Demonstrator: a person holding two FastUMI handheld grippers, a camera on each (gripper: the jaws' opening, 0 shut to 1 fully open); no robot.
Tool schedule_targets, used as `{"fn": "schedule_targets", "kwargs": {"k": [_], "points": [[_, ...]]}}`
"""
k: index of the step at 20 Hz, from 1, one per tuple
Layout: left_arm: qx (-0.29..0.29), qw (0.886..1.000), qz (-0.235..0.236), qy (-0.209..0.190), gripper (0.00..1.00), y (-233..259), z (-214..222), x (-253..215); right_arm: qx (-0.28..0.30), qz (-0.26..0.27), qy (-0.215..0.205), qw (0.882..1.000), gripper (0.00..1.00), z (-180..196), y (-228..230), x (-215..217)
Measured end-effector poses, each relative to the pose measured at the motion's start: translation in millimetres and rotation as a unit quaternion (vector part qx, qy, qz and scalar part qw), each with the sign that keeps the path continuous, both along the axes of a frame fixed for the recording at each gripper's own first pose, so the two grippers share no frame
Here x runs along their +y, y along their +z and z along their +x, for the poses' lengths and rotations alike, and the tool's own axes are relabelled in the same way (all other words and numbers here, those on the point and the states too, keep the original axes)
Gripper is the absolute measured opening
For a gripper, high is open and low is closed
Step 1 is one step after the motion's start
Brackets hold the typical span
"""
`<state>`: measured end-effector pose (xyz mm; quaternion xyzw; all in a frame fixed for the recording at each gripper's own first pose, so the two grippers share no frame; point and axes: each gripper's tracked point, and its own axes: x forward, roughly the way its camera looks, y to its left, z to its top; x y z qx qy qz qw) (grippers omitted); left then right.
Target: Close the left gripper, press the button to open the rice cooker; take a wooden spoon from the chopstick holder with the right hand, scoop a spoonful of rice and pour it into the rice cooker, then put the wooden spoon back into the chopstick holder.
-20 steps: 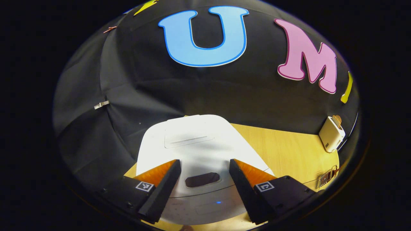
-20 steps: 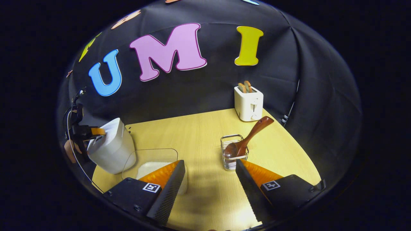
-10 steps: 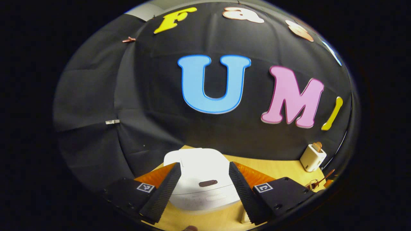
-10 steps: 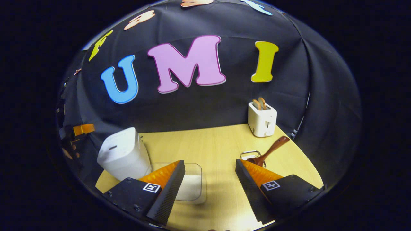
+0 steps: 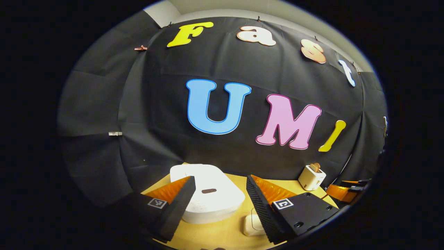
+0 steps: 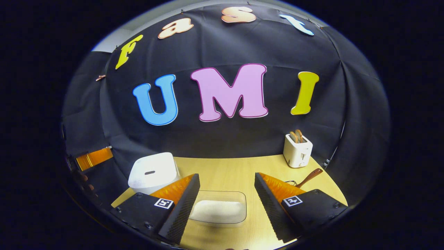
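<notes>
While both grippers hung back from tabletop, left gripper gaped wide before shut cooker, button unpressed. Right gripper wide, empty, above rice tub; spoon leaned in holder, reachable to its right.

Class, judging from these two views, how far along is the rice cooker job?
Nothing looks done. The rice cooker lid is shut, the wooden spoon stands untouched. Left gripper and right gripper are open, holding nothing. Pressing, scooping rice, pouring and returning remain.
</notes>
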<state>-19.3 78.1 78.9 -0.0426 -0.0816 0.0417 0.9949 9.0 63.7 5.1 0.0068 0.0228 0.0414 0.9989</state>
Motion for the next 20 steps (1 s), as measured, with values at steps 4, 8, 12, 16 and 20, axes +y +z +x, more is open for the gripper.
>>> {"fn": "schedule_targets", "kwargs": {"k": [4, 8, 12, 16, 20], "points": [[-0.012, 0.999, 0.038, -0.012, 0.95, -7.2, -13.6, -1.8, -0.007, 0.008, -0.017, 1.0, 0.98, -16.7, -14.1, 1.0], [0.01, 0.998, 0.047, -0.04, 0.95, -31.1, -23.5, -14.5, 0.017, 0.023, -0.028, 0.999, 0.98, -28.2, -41.4, 3.2], [0.036, 0.996, 0.05, -0.057, 0.95, -50.7, -27.2, -21.4, 0.05, 0.029, -0.025, 0.998, 0.98, -39.3, -62.3, 4.7], [0.055, 0.995, 0.038, -0.07, 0.95, -69.6, -35.6, -27.0, 0.079, 0.043, -0.011, 0.996, 0.98, -37.7, -78.9, 14.5], [0.064, 0.996, 0.024, -0.063, 0.95, -82.5, -48.2, -19.4, 0.125, 0.044, 0.039, 0.99, 0.98, -42.9, -100.0, 50.1]]}}
